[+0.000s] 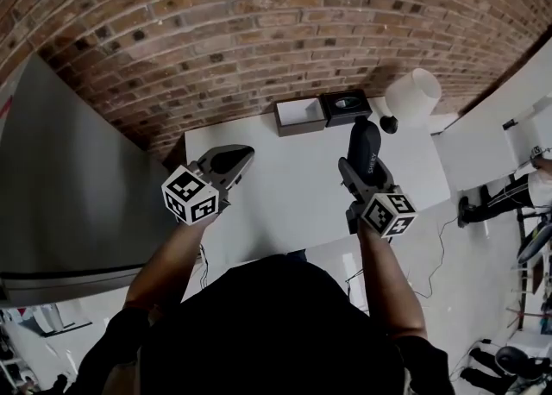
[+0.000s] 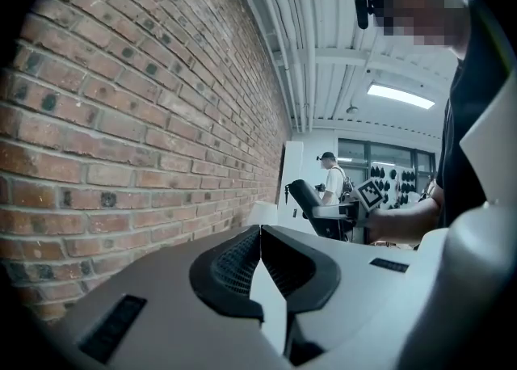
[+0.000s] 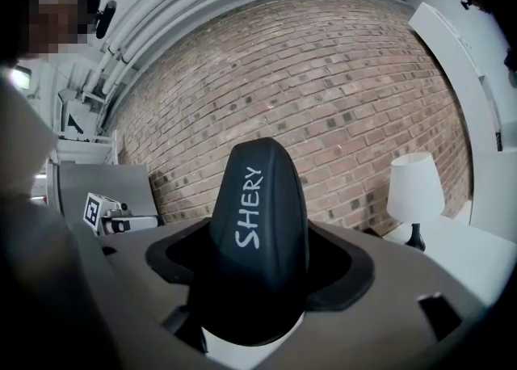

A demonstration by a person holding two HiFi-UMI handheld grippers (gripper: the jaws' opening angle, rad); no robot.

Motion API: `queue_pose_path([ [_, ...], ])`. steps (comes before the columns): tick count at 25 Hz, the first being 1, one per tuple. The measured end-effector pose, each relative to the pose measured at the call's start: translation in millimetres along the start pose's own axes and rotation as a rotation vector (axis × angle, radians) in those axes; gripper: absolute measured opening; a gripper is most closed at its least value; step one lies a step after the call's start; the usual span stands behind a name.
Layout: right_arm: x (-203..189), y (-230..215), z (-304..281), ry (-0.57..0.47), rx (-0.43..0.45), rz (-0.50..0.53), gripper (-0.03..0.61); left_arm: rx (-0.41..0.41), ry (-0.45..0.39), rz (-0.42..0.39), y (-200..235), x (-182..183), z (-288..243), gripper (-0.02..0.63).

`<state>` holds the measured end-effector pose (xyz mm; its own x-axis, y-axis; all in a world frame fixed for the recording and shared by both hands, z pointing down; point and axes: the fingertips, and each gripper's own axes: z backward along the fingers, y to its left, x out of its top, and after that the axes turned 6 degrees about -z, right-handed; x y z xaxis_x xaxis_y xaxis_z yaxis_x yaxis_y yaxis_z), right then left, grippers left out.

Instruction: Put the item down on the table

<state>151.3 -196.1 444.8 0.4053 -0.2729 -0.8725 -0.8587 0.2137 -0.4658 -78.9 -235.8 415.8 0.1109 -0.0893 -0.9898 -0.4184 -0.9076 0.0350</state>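
Dark case (image 1: 364, 138), smooth and rounded, with the word SHERY written in white along its side, stands nose-up in the right claw (image 1: 360, 166). The right gripper view shows the case (image 3: 258, 227) filling the gap between the two black jaws, which are clenched on its lower part, so its upper end rises free above them. From the head view, it hangs in the air over the far right part of a white desk (image 1: 293, 191), not touching the surface, so the setting down is not yet done.

The left claw (image 1: 231, 160) hovers over the left side of the desk, well apart from the right one. In the left gripper view its jaws (image 2: 260, 235) are pressed together with nothing between them. It seems to be held aside simply to stay out of the way.

At the far edge of the desk, against a brick wall (image 1: 259, 31), sit two small boxes side by side: a brown open box (image 1: 299, 115) and a black box (image 1: 347, 107). A white lamp (image 1: 412, 96) stands just to their right.

The wide bare stretch of desk beneath and in front of the case looks like the natural spot for it. The grip near its base probably leaves little room underneath, so it may need tipping onto its side as it goes down.
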Motion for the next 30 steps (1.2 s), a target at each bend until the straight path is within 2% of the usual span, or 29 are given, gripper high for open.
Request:
queue_pose_path([
  [17, 29, -42, -42, 0.042, 0.047, -0.001, 0.354, 0.053, 0.01, 0.02, 22, 6, -47, 0.023],
  [30, 8, -67, -61, 0.118, 0.058, -0.005, 0.354, 0.082, 0.026, 0.04, 28, -3, -61, 0.023],
])
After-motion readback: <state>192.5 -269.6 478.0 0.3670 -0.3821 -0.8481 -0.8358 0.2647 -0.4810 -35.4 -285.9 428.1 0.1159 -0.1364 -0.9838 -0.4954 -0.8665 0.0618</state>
